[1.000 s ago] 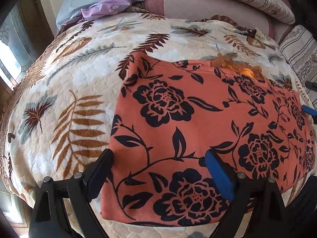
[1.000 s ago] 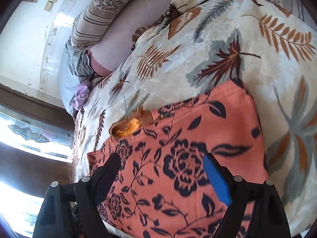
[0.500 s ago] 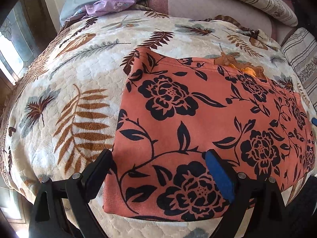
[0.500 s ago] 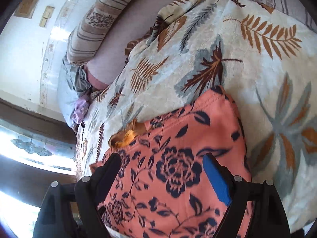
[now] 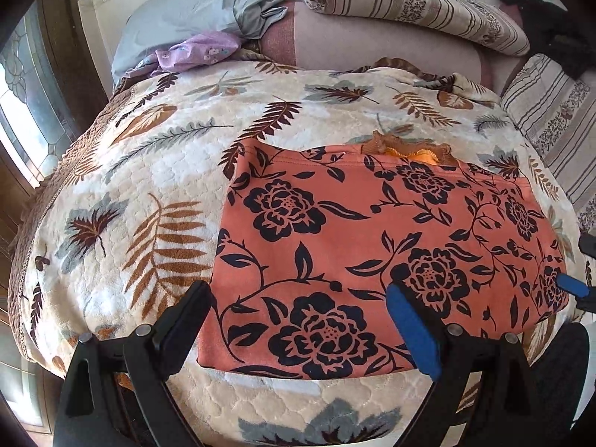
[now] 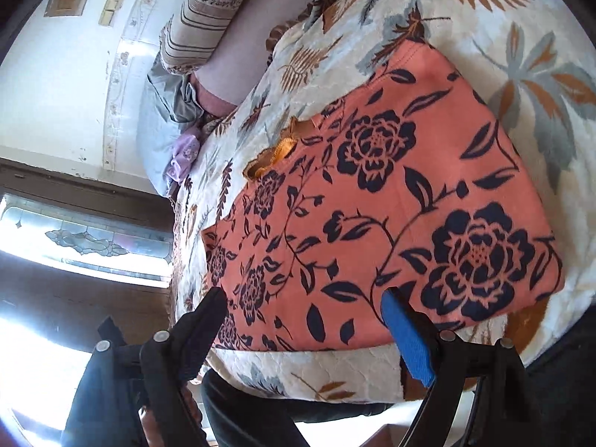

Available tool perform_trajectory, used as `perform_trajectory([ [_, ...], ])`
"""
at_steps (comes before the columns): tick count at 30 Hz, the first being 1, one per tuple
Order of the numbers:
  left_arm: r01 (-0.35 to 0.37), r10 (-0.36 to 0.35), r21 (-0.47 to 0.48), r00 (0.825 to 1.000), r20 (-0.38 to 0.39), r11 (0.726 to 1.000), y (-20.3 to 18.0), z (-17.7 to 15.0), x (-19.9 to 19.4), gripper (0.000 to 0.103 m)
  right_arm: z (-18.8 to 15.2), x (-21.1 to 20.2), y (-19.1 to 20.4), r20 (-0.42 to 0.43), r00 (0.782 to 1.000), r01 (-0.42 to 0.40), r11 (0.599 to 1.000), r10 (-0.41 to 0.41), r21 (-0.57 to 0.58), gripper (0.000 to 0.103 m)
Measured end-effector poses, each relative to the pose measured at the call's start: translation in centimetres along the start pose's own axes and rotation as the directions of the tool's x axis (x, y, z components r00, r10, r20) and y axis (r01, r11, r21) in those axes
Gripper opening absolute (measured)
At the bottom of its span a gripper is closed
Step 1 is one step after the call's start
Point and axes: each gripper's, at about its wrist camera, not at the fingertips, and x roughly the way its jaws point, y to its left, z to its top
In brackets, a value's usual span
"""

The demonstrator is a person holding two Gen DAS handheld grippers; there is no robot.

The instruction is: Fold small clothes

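Orange floral garment (image 5: 372, 246) lies flat, folded into a rectangle, on leaf-print blanket (image 5: 149, 171) near bed's front edge. Left gripper (image 5: 298, 305) & right gripper (image 6: 303, 309) both hang over its near edge, jaws wide apart w/ nothing held.

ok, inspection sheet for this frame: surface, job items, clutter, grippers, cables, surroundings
surface: bed with leaf-print quilt, soft and quilted.
job's things: orange floral garment lying flat in a rectangle on the quilt, orange trim peeking out at its far edge.
clutter: purple cloth and grey pillow at the head of the bed; striped pillows.
grippers: left gripper open, nothing between the jaws; right gripper open, empty, over the garment's near edge.
cables: nothing seen.
surroundings: leaded-glass window, white wall.
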Motion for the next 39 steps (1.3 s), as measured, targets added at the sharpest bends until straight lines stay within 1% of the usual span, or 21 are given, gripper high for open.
perform_trajectory([
  [3, -0.013, 0.013, -0.002, 1.000, 0.012, 1.000, -0.1, 0.3, -0.5, 0.095, 1.6, 0.6, 0.3, 0.022, 1.000, 0.009, 1.000, -0.008, -0.018, 0.087],
  [6, -0.030, 0.029, 0.003, 0.999, 0.016, 1.000, -0.2, 0.6, -0.7, 0.095, 2.9, 1.6, -1.1, 0.028, 0.999, 0.025, 0.999, -0.026, 0.031, 0.087],
  [7, -0.033, 0.033, 0.005, 0.999, 0.017, 0.999, -0.2, 0.7, -0.7, 0.095, 3.4, 2.0, -1.8, 0.031, 0.999, 0.036, 0.999, -0.037, 0.034, 0.087],
  [9, -0.041, 0.041, 0.006, 0.999, 0.013, 0.999, -0.1, 1.0, -0.5, 0.095, 3.9, 2.7, -3.8, 0.031, 0.995, 0.097, 0.991, -0.100, 0.090, 0.087],
  [11, -0.047, 0.047, 0.007, 0.999, 0.008, 0.999, 0.0, 1.2, -0.2, 0.095, 4.2, 2.9, -5.3, 0.035, 0.998, 0.054, 0.989, -0.060, 0.137, 0.087],
  [12, -0.052, 0.052, 0.008, 0.999, 0.006, 0.999, 0.1, 1.3, 0.0, 0.095, 4.3, 2.6, -5.3, 0.040, 0.998, 0.045, 0.988, -0.052, 0.147, 0.087],
  [15, -0.055, 0.055, 0.004, 0.999, -0.002, 0.999, 0.2, 1.7, 0.5, 0.095, 4.6, 2.2, -4.4, 0.035, 0.994, 0.097, 0.990, -0.101, 0.103, 0.087],
  [17, -0.059, 0.059, 0.004, 0.998, -0.005, 0.998, 0.2, 1.8, 0.6, 0.095, 4.4, 2.0, -4.2, 0.023, 0.994, 0.102, 0.989, -0.105, 0.111, 0.087],
  [20, -0.058, 0.058, -0.006, 0.998, 0.001, 0.998, 0.2, 2.1, 0.6, 0.095, 2.3, 0.6, -3.5, 0.024, 0.995, 0.091, 0.989, -0.095, 0.117, 0.087],
  [22, -0.035, 0.035, -0.037, 0.999, -0.004, 0.999, 0.1, 2.2, 0.9, 0.095, -0.5, -0.6, -2.6, 0.016, 0.998, 0.063, 0.993, -0.065, 0.102, 0.087],
  [24, 0.009, -0.010, -0.083, 1.000, -0.004, 0.997, -0.2, 2.1, 1.2, 0.095, -3.5, -1.2, -2.0, 0.003, 0.998, 0.056, 0.995, -0.056, 0.083, 0.087],
  [26, 0.060, -0.062, -0.098, 0.998, -0.016, 0.993, -1.4, 1.8, 1.9, 0.095, -5.9, -0.9, -2.9, -0.010, 0.999, 0.055, 0.990, -0.054, 0.131, 0.087],
  [27, 0.075, -0.078, -0.084, 0.996, -0.030, 0.994, -2.3, 1.7, 2.5, 0.095, -6.6, -0.4, -3.8, -0.024, 0.998, 0.060, 0.985, -0.057, 0.160, 0.087],
  [28, 0.085, -0.088, -0.058, 0.995, -0.050, 0.995, -3.4, 1.5, 3.2, 0.095, -6.9, 0.0, -4.7, -0.028, 0.997, 0.081, 0.978, -0.077, 0.193, 0.087],
  [29, 0.086, -0.088, -0.029, 0.994, -0.066, 0.996, -4.4, 1.4, 3.7, 0.095, -7.0, 0.2, -5.7, -0.015, 0.996, 0.091, 0.968, -0.090, 0.232, 0.087],
  [31, 0.079, -0.078, 0.010, 0.994, -0.078, 0.997, -6.0, 1.2, 4.4, 0.095, -6.4, -0.2, -7.1, 0.054, 0.997, 0.045, 0.957, -0.063, 0.286, 0.087],
  [34, 0.061, -0.058, 0.028, 0.995, -0.080, 0.998, -7.3, 0.9, 4.7, 0.095, -5.0, -1.7, -8.5, 0.183, 0.981, 0.006, 0.943, -0.071, 0.334, 0.087],
  [35, 0.059, -0.057, 0.027, 0.995, -0.077, 0.998, -7.4, 0.9, 4.7, 0.095, -4.6, -2.0, -9.3, 0.199, 0.976, 0.012, 0.929, -0.091, 0.370, 0.087],
  [37, 0.056, -0.054, 0.028, 0.996, -0.075, 0.998, -7.7, 0.9, 4.5, 0.095, -3.9, -2.2, -10.4, 0.221, 0.974, -0.045, 0.906, -0.054, 0.421, 0.088],
  [39, 0.056, -0.053, 0.035, 0.996, -0.068, 0.998, -7.9, 1.0, 4.3, 0.095, -3.3, -2.3, -10.6, 0.231, 0.971, -0.050, 0.910, -0.052, 0.412, 0.086],
])
